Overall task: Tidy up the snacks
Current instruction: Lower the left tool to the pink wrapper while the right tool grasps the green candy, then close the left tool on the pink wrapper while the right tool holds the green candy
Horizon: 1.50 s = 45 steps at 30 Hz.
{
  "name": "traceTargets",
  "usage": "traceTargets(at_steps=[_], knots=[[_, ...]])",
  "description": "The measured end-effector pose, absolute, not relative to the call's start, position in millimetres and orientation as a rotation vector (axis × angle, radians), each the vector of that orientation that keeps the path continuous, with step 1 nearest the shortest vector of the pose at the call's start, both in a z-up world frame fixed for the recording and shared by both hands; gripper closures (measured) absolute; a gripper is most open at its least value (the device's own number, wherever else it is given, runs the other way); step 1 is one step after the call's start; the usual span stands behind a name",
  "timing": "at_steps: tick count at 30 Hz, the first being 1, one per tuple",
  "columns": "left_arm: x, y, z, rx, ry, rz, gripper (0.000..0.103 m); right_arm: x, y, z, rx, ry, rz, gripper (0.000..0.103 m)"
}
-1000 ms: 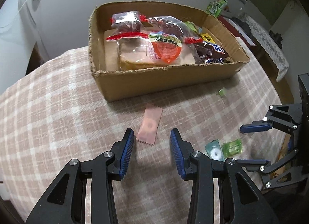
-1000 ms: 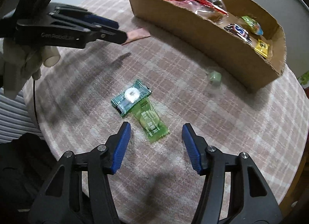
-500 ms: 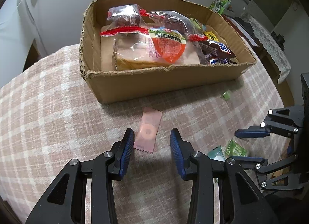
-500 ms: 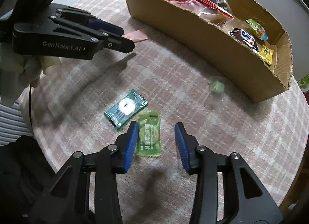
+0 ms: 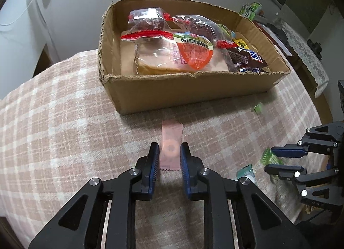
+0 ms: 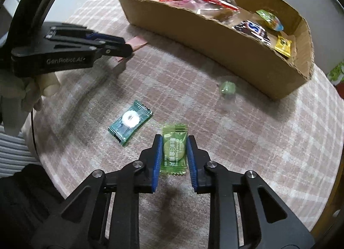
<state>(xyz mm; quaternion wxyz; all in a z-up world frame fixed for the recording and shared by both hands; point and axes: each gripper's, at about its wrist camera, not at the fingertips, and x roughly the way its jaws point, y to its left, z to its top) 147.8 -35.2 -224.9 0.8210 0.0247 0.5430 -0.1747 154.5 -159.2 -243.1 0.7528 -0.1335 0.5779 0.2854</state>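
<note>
- Left gripper (image 5: 170, 157): jaws closing on the pink sachet (image 5: 171, 148), pads at both long edges, bottom centre of the left wrist view. The sachet lies flat on the checked tablecloth (image 5: 64, 124), just in front of the cardboard box (image 5: 185, 92).
- Right gripper (image 6: 173, 152): jaws closing on the light green sachet (image 6: 174, 149), pads against both its sides, bottom centre of the right wrist view. Print reads "Vitamin C"; the rest is too small to read.
- Dark green sachet (image 6: 130, 121) with a white round sweet showing lies just left of it, not touching.
- Small green wrapped cube (image 6: 228, 88) sits alone right of centre, near the box wall.
- The box holds a clear bag with an orange label (image 5: 194, 52) bearing Chinese text, a Snickers-style bar (image 6: 252, 29) whose lettering is partly hidden, and a yellow sachet (image 6: 283, 45).
- "GenRobot.AI" is printed on the left gripper's body, at the left edge of the right wrist view; a gloved hand (image 6: 25, 92) holds it.
</note>
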Motion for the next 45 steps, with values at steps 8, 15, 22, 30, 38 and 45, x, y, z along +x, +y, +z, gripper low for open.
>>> traceTargets(at_steps=[8, 15, 22, 30, 38, 45], knots=[[134.3, -29.6, -224.8, -0.029, 1.153, -0.34, 0.085, 153.6, -180.2, -244.3, -0.174, 1.252, 0.557, 0.08], [114.3, -30.4, -220.4, -0.098, 1.155, -0.333, 0.088, 148.5, -198.8, -239.3, -0.106, 1.241, 0.519, 0.08], [112.2, -38.1, -215.8, -0.067, 1.146, -0.35, 0.091, 145.6, -207.0, -225.4, -0.08, 1.227, 0.504, 0.08], [113.2, -28.1, -223.7, -0.094, 1.165, -0.324, 0.084, 144.3, -199.8, -233.1, -0.099, 1.246, 0.511, 0.08], [120.8, -34.4, -222.0, -0.111, 1.167, -0.334, 0.066, 144.3, -199.7, -234.7, -0.1, 1.257, 0.511, 0.08], [113.2, -32.2, -224.4, -0.062, 1.14, -0.307, 0.088, 144.2, -202.3, -236.8, -0.117, 1.261, 0.496, 0.08]])
